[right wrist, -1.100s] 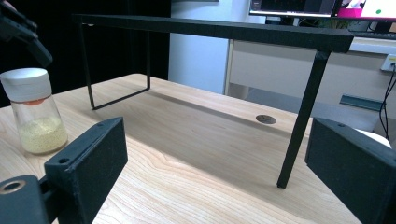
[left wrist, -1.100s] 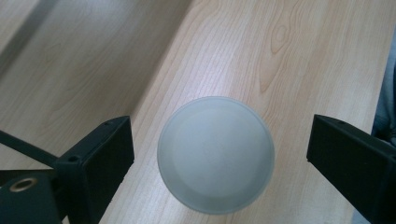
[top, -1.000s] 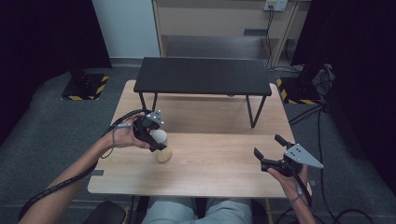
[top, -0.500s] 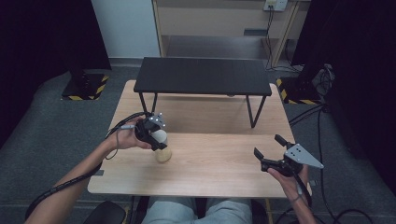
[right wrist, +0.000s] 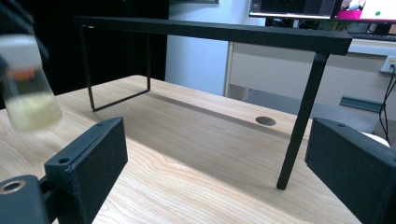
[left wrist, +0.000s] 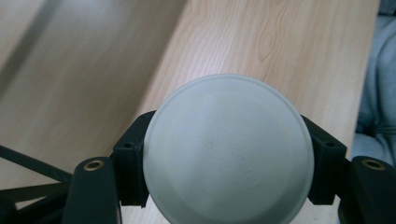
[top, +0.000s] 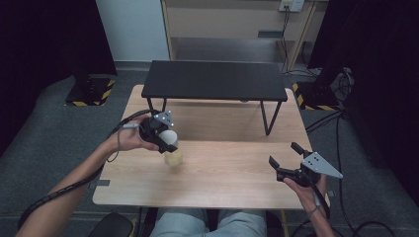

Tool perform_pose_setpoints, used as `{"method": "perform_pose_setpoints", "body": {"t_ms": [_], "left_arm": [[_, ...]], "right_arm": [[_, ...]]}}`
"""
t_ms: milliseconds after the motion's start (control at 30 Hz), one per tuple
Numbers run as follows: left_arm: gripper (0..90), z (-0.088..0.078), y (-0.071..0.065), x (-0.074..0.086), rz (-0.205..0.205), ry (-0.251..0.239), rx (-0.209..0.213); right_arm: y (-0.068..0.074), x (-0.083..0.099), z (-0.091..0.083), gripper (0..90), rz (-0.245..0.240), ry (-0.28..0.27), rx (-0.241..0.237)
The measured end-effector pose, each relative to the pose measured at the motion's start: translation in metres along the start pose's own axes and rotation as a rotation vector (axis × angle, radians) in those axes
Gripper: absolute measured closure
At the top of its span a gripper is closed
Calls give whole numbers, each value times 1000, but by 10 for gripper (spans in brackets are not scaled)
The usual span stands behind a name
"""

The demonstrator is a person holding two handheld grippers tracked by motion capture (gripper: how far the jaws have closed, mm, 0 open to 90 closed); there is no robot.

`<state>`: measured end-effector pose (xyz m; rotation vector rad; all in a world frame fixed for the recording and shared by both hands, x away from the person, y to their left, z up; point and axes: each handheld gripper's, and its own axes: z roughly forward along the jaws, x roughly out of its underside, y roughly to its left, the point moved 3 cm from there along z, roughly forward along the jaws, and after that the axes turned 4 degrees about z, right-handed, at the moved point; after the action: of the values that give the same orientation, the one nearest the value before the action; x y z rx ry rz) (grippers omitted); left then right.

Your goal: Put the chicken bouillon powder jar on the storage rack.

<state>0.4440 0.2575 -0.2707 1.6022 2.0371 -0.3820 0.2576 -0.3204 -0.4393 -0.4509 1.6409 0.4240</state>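
Jar (top: 172,154) with a white lid (left wrist: 228,148) and pale yellowish contents is clamped at the lid between the jaws of the left gripper (top: 165,139), above the left half of the wooden table (top: 232,173). Right gripper (top: 286,164) hangs over the table's front right corner, jaws spread apart and empty, facing the black metal shelf (top: 215,80).

High view: tabletop (top: 232,168) evenly lit from overhead; surroundings at left and right fall to near black. Black shelf (top: 215,80) casts a soft shadow on the tabletop's far edge. Left gripper view: white lid (left wrist: 229,149) close and soft-focused, wood grain sharper at right, shadow at left. Right gripper view: jar (right wrist: 25,91) blurred at left edge; near jaws soft; bright screens top right.
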Motion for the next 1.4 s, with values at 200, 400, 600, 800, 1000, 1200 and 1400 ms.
{"method": "perform_pose_setpoints", "body": {"t_ms": [200,400,600,800,1000,1200,1400], "left_arm": [[324,-67,3,-44,1,-27,-24],[325,-129,1,-85,-2,-58,-119],[325,-166,14,-121,-111,-74,-165],[325,-168,37,-140,-227,-74,-253],[325,-146,75,-143,-407,-67,-342],[326,-124,113,-145,-543,-31,-443],[326,-107,138,-133,-632,-8,-457]], "right_arm": [[1,0,0,56,-2,-4,-2],[0,0,0,56,1,-3,-6],[0,0,1,56,1,-3,-7],[-1,0,0,56,2,-5,-7],[-3,0,-2,56,8,-12,-5],[-3,0,-2,56,11,-15,-6],[-5,1,-2,56,17,-17,-7]]}}
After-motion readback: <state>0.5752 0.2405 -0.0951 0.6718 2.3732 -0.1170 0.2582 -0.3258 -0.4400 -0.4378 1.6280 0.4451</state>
